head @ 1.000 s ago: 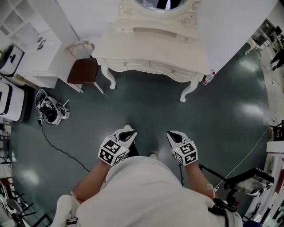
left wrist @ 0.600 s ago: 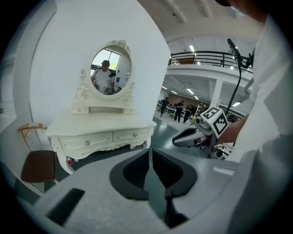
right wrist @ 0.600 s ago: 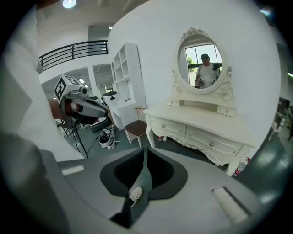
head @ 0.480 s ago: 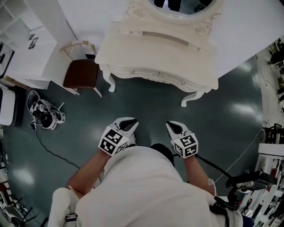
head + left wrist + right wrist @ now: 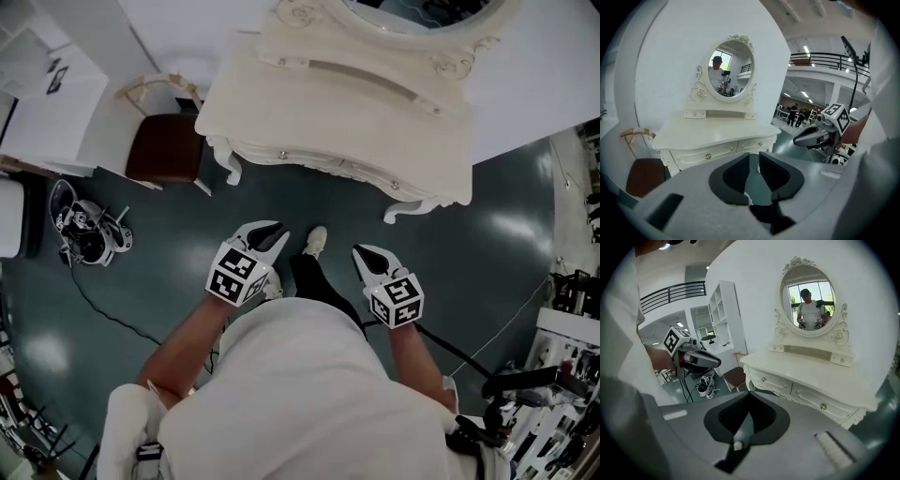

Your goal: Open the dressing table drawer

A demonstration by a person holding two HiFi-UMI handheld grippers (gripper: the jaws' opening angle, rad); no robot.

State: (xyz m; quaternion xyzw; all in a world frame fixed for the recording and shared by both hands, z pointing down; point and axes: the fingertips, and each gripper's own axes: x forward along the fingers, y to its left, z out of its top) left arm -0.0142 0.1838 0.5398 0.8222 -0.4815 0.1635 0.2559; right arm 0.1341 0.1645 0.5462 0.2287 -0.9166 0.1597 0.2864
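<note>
My left tool (image 5: 274, 234) has just been easing apart, with nothing between its jaws. Ahead, well apart from both tools, the dressing table (image 5: 328, 103) stands with both drawers (image 5: 277, 152) shut and their contents hidden, so the opening is all still to do. My right tool (image 5: 364, 255) is clenched and empty.

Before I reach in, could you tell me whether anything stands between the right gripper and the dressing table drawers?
Nothing visible does: only floor lies between the right gripper and the drawers; the chair stands off to the left.
</note>
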